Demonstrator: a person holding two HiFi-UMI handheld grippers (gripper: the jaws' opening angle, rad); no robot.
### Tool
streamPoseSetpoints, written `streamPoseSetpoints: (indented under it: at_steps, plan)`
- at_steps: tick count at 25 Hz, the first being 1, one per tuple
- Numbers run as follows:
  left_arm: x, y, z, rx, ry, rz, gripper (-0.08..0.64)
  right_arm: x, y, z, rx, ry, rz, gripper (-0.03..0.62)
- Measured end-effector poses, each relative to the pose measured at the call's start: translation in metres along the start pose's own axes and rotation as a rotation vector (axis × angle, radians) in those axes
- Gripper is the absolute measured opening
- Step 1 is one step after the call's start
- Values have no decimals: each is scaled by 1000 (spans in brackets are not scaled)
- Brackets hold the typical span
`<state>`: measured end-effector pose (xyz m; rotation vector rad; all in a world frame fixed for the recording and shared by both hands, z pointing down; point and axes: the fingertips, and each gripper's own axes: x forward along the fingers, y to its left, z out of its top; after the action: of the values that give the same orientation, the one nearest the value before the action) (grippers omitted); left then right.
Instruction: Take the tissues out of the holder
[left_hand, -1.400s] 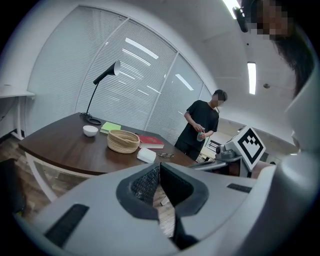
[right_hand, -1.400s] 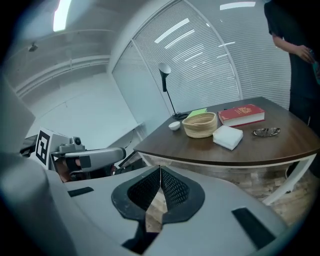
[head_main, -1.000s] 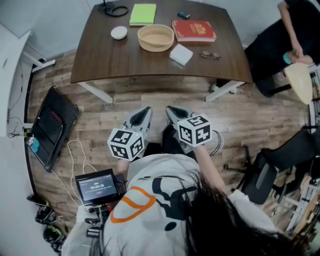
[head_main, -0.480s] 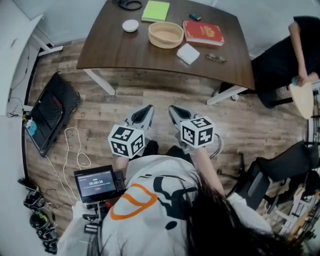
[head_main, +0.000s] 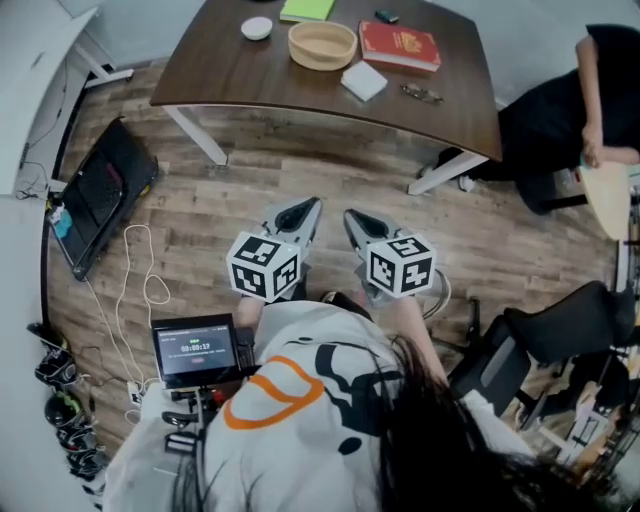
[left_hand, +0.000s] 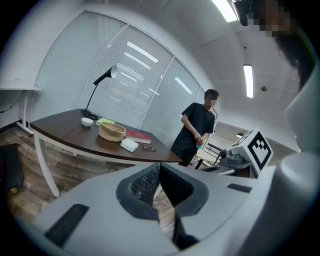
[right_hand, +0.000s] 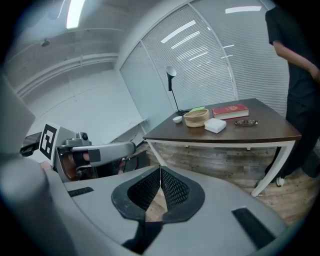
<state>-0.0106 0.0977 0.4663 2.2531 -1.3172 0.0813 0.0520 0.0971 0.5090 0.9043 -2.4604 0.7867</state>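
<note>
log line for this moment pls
stage: standing short of table | left tongs: shut, empty | right tongs: shut, empty | white pack: on table, untouched

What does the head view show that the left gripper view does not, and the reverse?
Only the head view: the small screen and the white cable on the floor. Only the left gripper view: the desk lamp and the ceiling light. Both: the table, the basket, the red book and the person in black.

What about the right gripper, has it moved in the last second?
Yes, the right gripper sits farther back from the table, more floor showing between them.
</note>
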Motion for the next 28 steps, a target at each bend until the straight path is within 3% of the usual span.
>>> streamPoseSetpoints:
  at_steps: [6,14,28]
  plan:
    - [-14,-27,-31,8,21,17,0,-23,3,-28,13,-17,17,15]
    - [-45,-117,-88,62,28,40,0,-102,13,-88,-6,-61,65,15]
    - [-45,-116,-83,58,15,44,0,-103,19,-80,-28,-61,76,15]
